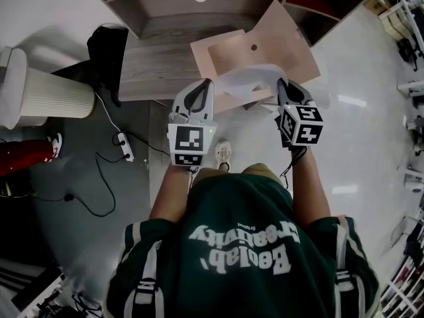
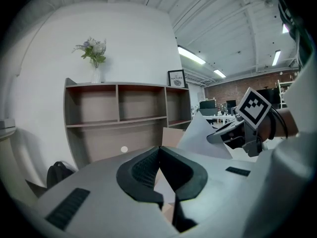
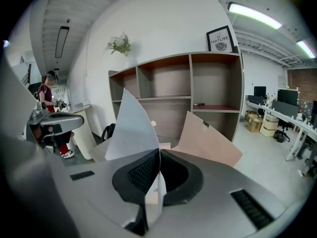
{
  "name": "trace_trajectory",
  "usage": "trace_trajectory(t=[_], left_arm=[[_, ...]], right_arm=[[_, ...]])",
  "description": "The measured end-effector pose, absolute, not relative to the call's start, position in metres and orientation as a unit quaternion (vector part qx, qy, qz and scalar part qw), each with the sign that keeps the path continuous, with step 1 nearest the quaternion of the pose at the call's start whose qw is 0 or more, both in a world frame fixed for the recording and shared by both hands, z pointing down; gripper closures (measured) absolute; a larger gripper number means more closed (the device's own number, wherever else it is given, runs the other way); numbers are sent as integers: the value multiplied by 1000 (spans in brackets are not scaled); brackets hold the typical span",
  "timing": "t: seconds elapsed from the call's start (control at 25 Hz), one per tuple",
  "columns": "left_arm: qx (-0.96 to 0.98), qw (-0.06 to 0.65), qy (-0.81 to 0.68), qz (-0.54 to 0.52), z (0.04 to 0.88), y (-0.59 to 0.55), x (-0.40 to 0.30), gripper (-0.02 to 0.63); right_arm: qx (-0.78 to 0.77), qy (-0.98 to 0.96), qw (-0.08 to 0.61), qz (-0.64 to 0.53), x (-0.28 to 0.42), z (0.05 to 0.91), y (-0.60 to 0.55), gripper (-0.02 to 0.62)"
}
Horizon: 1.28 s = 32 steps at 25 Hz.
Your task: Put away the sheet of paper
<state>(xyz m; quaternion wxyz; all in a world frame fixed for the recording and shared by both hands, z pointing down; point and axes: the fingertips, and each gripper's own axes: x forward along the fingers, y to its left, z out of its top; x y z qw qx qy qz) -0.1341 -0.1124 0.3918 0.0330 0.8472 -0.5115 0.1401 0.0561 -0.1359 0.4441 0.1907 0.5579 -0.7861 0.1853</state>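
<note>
Your right gripper [image 3: 158, 151] is clamped shut on the sheet of paper [image 3: 130, 128], which stands up between its jaws. Your left gripper [image 2: 159, 148] is closed as well, pinching the sheet's opposite edge. The paper hangs bowed in the air between the two grippers, just in front of the open cardboard box [image 1: 291, 38] and the shelf unit [image 3: 173, 88].

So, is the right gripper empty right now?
No, the right gripper has its jaws shut on the sheet of paper, which stands up between them.
</note>
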Motion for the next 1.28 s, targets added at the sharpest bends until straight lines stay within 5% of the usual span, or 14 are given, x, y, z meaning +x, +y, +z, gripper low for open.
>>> trace_trajectory(t=[1.28], left_arm=[[830,64,-519,192,432,-265,-109,588]], right_arm=[[620,-703,309,160,121,520,-287,561]])
